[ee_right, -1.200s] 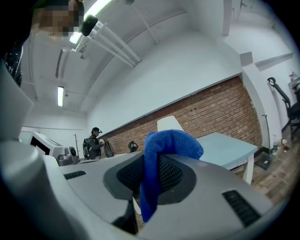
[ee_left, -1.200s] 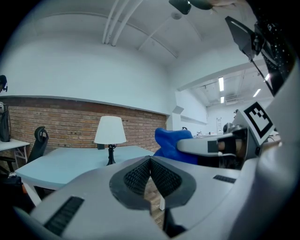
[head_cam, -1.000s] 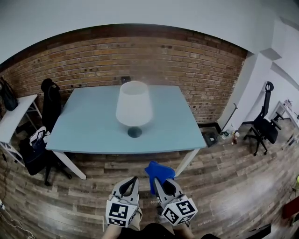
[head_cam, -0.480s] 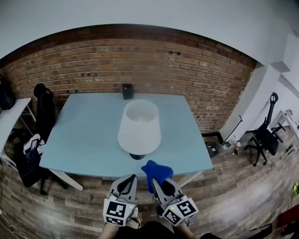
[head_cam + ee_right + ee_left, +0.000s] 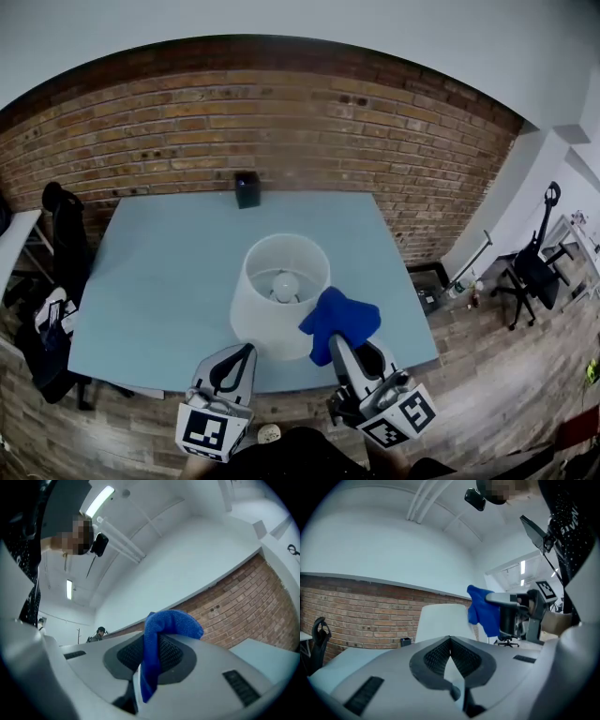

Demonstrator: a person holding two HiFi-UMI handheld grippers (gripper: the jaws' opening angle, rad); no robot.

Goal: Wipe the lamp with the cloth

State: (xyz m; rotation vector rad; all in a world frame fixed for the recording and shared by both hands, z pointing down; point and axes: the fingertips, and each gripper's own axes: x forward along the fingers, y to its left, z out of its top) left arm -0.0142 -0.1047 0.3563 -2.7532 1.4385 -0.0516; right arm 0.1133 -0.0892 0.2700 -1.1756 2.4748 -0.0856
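We've closed in: lamp on table now right ahead. R gripper pinches cloth just right of lamp; L gripper, jaws together w/ nothing between, near lamp's front. Wiping prob. starts next.

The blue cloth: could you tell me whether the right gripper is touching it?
Touching. The right gripper view shows the right gripper shut on the blue cloth, pinched between its jaws and folded over their tips.
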